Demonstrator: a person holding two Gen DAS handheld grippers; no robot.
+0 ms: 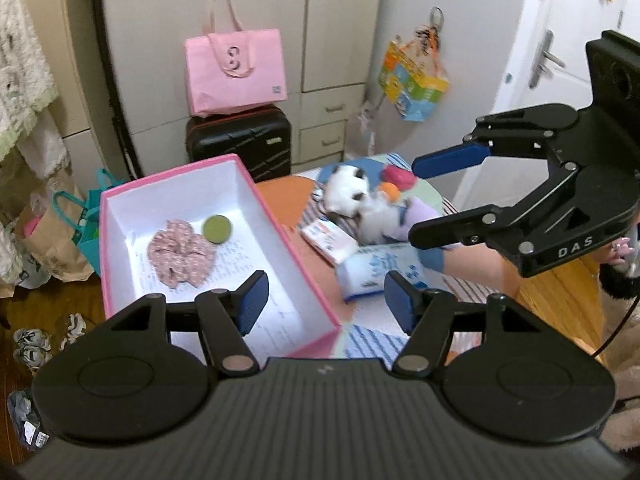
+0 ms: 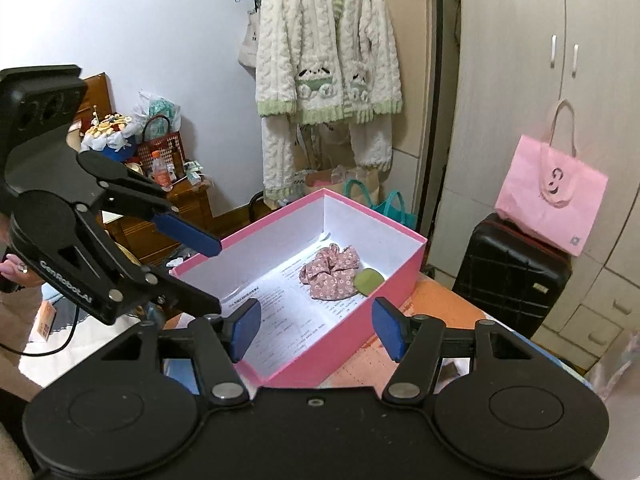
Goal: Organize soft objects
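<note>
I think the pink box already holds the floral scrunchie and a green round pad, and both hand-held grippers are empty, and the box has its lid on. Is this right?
Not fully. The pink box has no lid on; it stands open, as the right wrist view shows. The floral scrunchie and the green round pad do lie inside, and the left hand-held gripper and right hand-held gripper are both empty.

1 pink box [image 1: 120,216], 1 floral scrunchie [image 1: 182,254], 1 green disc [image 1: 217,229], 2 tissue packs [image 1: 376,272], 1 plush cat [image 1: 347,188]
</note>
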